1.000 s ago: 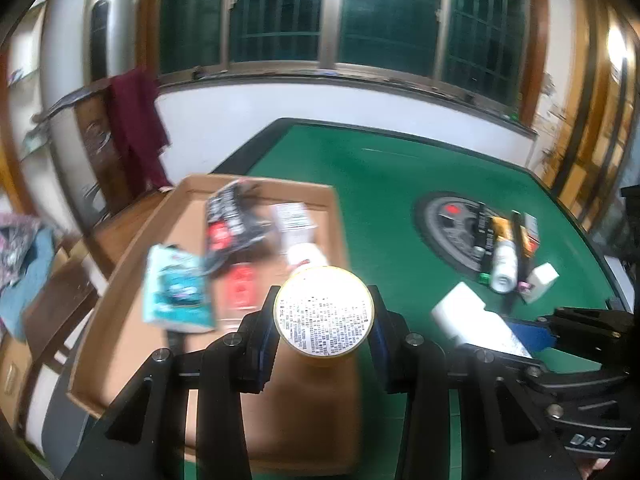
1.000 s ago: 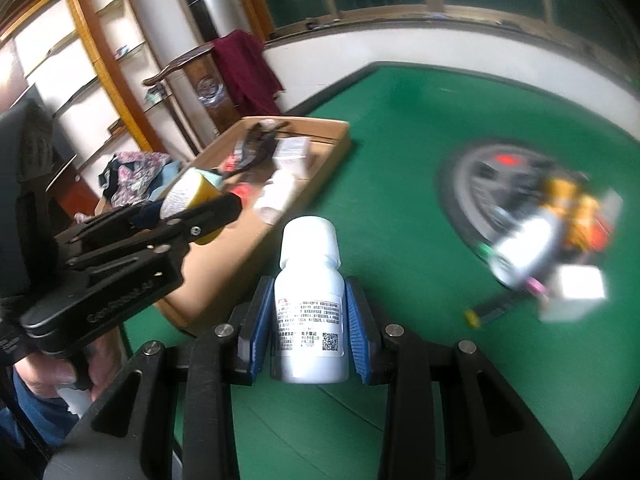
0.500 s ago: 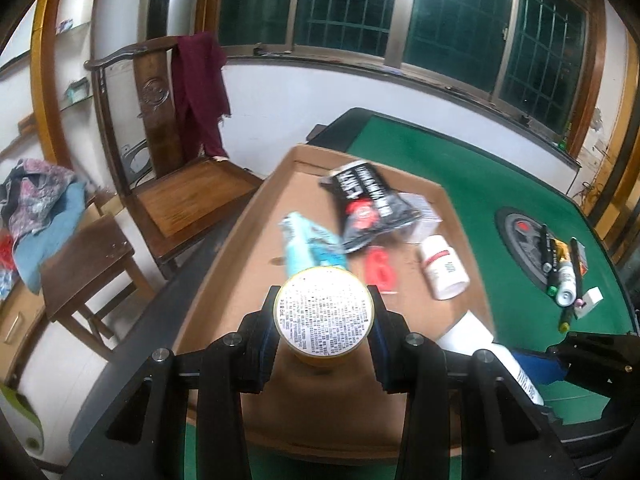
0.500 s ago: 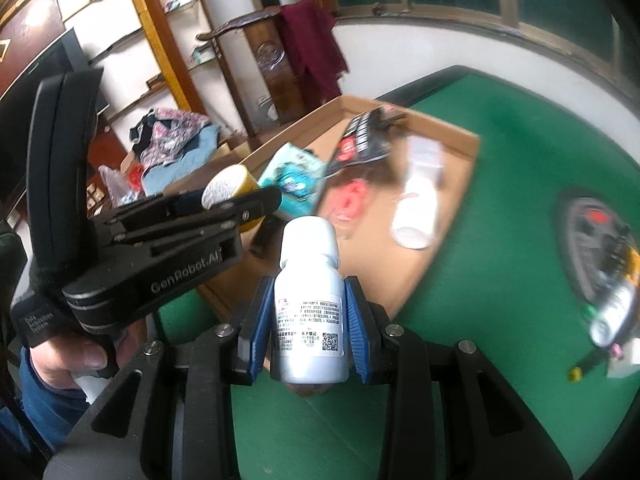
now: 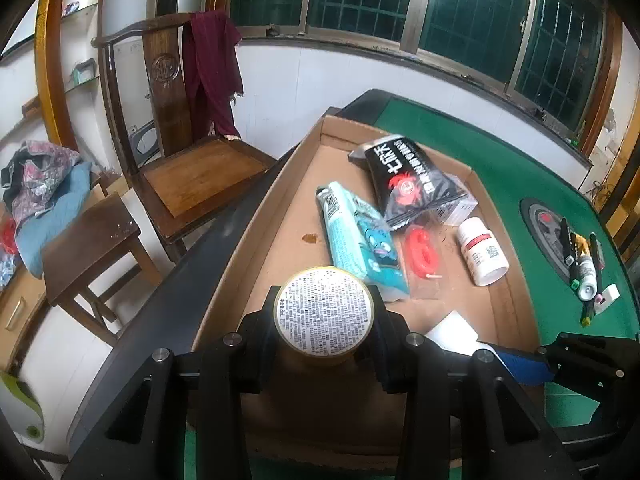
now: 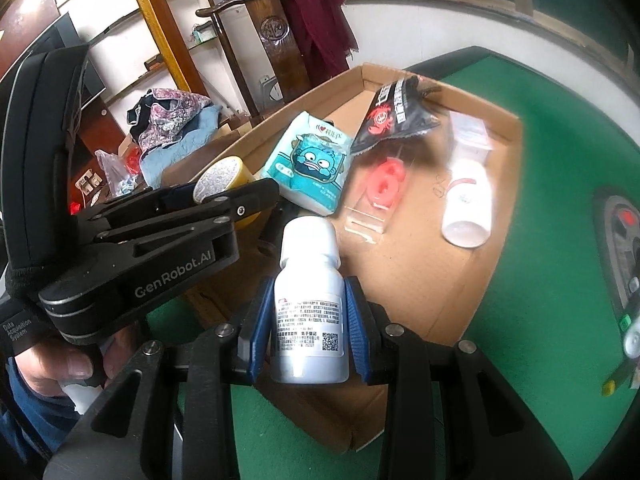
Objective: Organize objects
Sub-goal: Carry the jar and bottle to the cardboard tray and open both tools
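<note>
Change since earlier frames: both tools have been carried further over the cardboard tray [image 5: 500, 296], which is seen larger and nearer in both views.

Left wrist view
- Left tool [image 5: 325, 316]: pressed together on a yellow can [image 5: 324, 314], clamped at both sides.
- Can axis: pointed forward along the fingers, its printed round end turned to the camera; held over the near part of the tray.
- Right tool [image 5: 516, 364]: seen at lower right, reaching in over the tray's near right corner, with a white bottle [image 5: 452, 330] between blue pads.
- Tray contents: a black snack bag [image 5: 416, 180], a teal tissue pack [image 5: 360, 240], a red item in a clear bag [image 5: 420, 250] and a white pill bottle [image 5: 482, 250] lying on its side, cap toward the near edge.
- Counter [image 5: 500, 168]: green, with pens and markers [image 5: 580, 260] grouped at the right.

Right wrist view
- Right tool [image 6: 308, 320]: pinching the white bottle [image 6: 310, 312] at the body, long axis along the fingers, cap pointed away toward the tray [image 6: 420, 272].
- Left tool [image 6: 236, 200]: held level at the left by a hand [image 6: 68, 364], the can [image 6: 222, 178] at its tip, just beside the tissue pack [image 6: 312, 164].
</note>
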